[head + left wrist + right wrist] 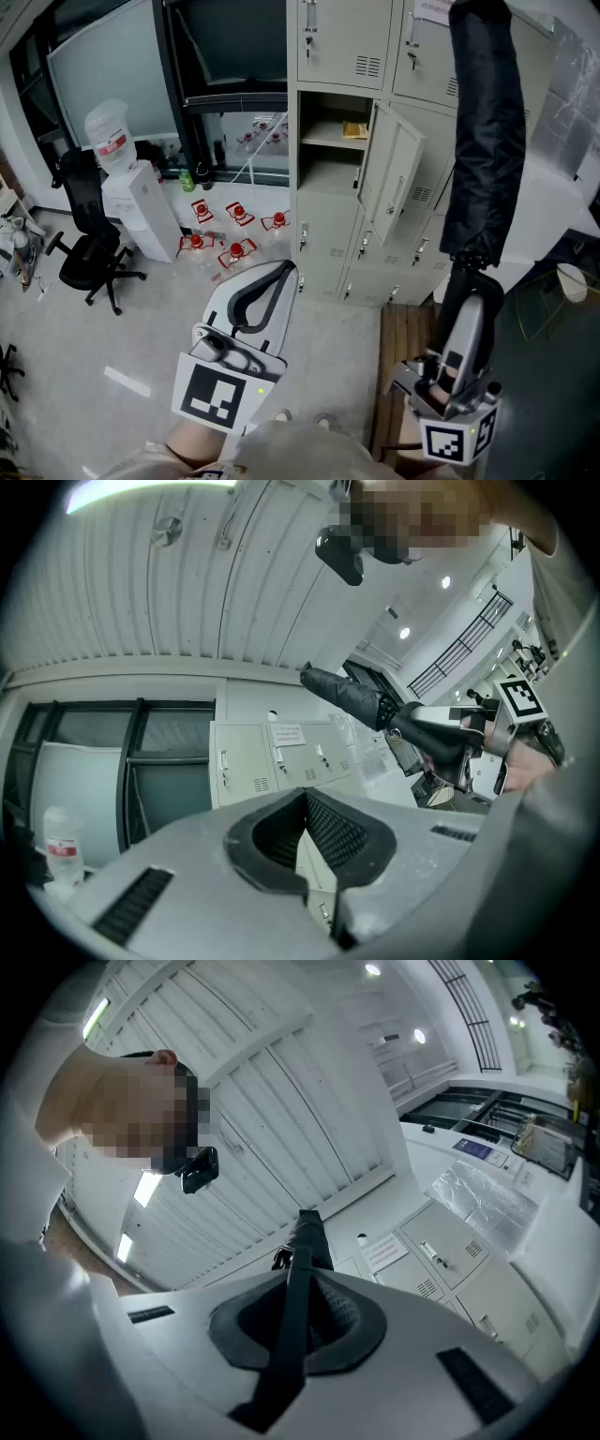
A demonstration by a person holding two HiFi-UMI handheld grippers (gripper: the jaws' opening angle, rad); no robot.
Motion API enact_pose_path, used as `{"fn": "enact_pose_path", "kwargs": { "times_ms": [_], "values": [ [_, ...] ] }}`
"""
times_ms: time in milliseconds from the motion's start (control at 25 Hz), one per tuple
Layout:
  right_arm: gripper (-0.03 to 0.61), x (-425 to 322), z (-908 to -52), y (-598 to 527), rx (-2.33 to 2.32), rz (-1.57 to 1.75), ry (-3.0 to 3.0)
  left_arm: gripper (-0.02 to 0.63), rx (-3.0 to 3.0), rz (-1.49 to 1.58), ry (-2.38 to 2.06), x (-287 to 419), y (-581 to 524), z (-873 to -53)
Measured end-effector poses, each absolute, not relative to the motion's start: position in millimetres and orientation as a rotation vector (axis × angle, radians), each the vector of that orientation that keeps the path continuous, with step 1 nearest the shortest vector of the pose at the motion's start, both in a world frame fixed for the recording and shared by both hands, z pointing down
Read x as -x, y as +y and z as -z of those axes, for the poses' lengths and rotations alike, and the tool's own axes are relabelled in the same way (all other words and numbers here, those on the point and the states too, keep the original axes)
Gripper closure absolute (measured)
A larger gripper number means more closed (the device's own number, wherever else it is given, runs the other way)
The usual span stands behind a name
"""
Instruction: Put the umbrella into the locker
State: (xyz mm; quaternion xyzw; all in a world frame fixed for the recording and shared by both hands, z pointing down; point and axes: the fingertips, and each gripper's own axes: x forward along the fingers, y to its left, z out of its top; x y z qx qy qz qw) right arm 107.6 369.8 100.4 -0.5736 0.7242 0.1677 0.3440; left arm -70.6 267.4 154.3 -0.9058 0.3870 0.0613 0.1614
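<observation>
Folded black umbrella stands upright at frame right, the right gripper's fingers clamped on its handle. It is outside the open locker at upper centre, so stowing apparently remains. The left gripper's fingers are together, empty.

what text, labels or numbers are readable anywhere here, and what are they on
No text is readable in any view.
Red label on the water bottle: print too small to read.
Paper notice on a locker door: lines of print, too blurred to read.
Square markers: black-and-white patterns only, no words or numbers.
</observation>
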Motion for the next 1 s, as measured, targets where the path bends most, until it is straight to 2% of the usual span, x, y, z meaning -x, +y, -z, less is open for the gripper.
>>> {"fn": "enact_pose_path", "kwargs": {
  "times_ms": [1000],
  "values": [
    [0.557, -167.1, -119.1, 348.5, 1.459, -0.339, 1.958, 0.606, 2.536, -0.109, 1.147, 3.5, 259.8, -161.1]
  ]
}}
